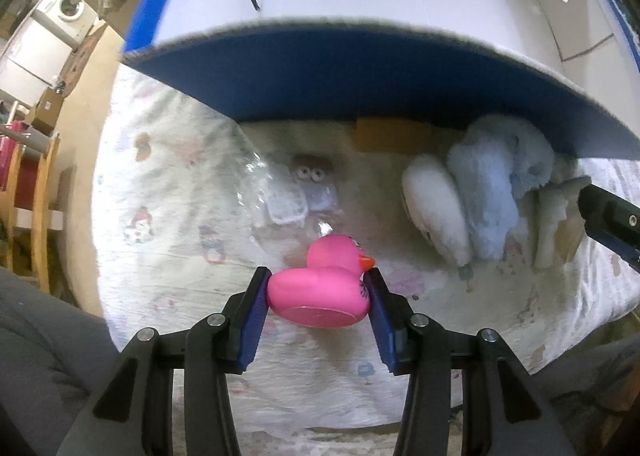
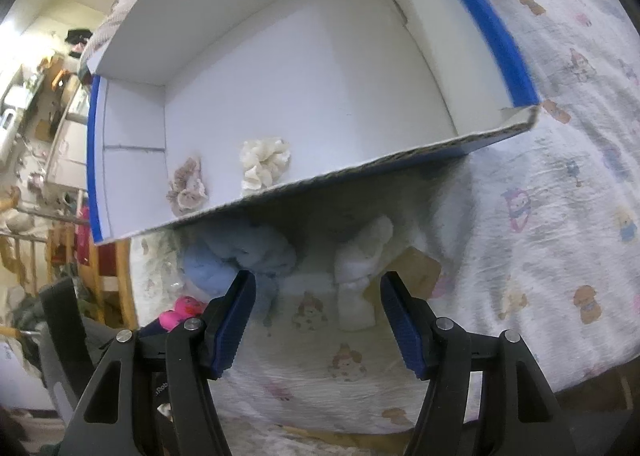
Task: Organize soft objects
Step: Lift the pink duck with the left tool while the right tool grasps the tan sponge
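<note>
My left gripper [image 1: 318,282] is shut on a pink rubber duck [image 1: 322,288] and holds it above the patterned bedsheet, in front of a blue box with a white inside [image 1: 360,88]. The duck also shows in the right wrist view [image 2: 178,314]. My right gripper [image 2: 318,288] is open and empty, just short of a light blue plush [image 2: 236,256] and a white plush [image 2: 360,276] lying by the box's near wall [image 2: 360,172]. Inside the box lie a cream scrunchie [image 2: 264,166] and a beige scrunchie [image 2: 186,186]. The blue plush [image 1: 492,192] also shows in the left view.
A clear plastic packet with googly eyes [image 1: 296,192] lies on the sheet [image 1: 168,184] ahead of the duck. A brown card [image 2: 418,266] lies by the white plush. Wooden furniture [image 1: 40,184] stands left of the bed. My right gripper's tip [image 1: 608,216] shows at the right.
</note>
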Demonstrator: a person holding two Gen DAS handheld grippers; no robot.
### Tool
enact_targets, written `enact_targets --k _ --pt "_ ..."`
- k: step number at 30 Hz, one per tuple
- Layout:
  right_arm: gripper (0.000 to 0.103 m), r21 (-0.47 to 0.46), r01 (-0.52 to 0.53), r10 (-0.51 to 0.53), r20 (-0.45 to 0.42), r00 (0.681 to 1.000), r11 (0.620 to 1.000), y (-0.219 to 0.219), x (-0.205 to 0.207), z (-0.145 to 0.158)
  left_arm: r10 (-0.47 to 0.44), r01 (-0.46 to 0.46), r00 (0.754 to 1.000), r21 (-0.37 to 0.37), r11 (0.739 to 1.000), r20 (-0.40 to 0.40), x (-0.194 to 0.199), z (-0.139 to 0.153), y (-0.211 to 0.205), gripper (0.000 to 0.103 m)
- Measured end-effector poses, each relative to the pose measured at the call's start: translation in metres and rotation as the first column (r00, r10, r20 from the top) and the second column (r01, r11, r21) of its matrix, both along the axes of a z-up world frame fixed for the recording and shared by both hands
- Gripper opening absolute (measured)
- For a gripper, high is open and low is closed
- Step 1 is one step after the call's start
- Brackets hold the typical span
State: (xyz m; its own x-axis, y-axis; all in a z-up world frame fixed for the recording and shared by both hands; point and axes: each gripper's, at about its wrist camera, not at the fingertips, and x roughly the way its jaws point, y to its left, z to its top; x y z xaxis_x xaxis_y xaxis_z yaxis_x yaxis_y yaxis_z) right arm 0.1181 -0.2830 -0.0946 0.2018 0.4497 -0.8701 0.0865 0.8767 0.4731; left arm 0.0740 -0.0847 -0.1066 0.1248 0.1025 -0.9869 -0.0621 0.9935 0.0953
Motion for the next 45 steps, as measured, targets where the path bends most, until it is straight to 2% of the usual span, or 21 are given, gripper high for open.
enact_targets --k 9,15,22,28,31,34,39,42,43,45 --pt "0.070 -0.029 -0.002 0.003 0.004 1.000 1.000 0.000 0.000 -0.001 0.028 -0.031 0.995 0.031 0.999 0.098 0.002 0.042 0.013 0.043" --pt "0.070 -0.064 0.012 -0.013 -0.005 1.000 0.998 0.001 -0.004 -0.005 0.032 -0.037 0.991 0.032 0.999 0.127 -0.005 0.057 0.031 0.043" --pt "0.070 0.013 0.078 -0.078 0.019 0.997 0.997 -0.016 -0.015 0.004 0.020 -0.025 0.985 0.024 0.999 0.169 -0.015 0.059 0.049 0.043" --pt "0.070 0.139 0.253 -0.242 -0.092 0.966 0.957 -0.054 -0.024 -0.016 -0.007 0.005 0.980 0.009 1.000 0.199 -0.016 0.061 0.063 0.043" --pt "0.069 0.135 0.265 -0.253 -0.095 0.963 0.955 -0.057 -0.028 -0.017 -0.003 0.005 0.979 -0.012 1.000 0.202 -0.015 0.060 0.068 0.043" --pt "0.061 0.096 0.247 -0.237 -0.103 0.966 0.964 -0.054 -0.028 -0.021 -0.016 0.021 0.978 -0.021 1.000 0.209 -0.016 0.058 0.070 0.043" --pt "0.054 -0.048 0.241 -0.245 -0.118 0.962 0.969 -0.045 -0.016 -0.037 -0.034 0.043 0.975 -0.037 0.998 0.220 -0.019 0.054 0.072 0.043" --pt "0.036 -0.094 0.217 -0.227 -0.120 0.966 0.972 -0.037 -0.010 -0.043 -0.030 0.042 0.975 -0.049 0.998 0.221 -0.021 0.051 0.074 0.043" --pt "0.025 -0.089 0.210 -0.219 -0.108 0.970 0.974 -0.035 -0.009 -0.041 -0.028 0.042 0.975 -0.057 0.998 0.222 -0.022 0.051 0.075 0.043" --pt "0.016 -0.094 0.194 -0.202 -0.076 0.977 0.976 -0.033 -0.009 -0.035 -0.025 0.040 0.974 -0.060 0.997 0.226 -0.023 0.050 0.077 0.043"
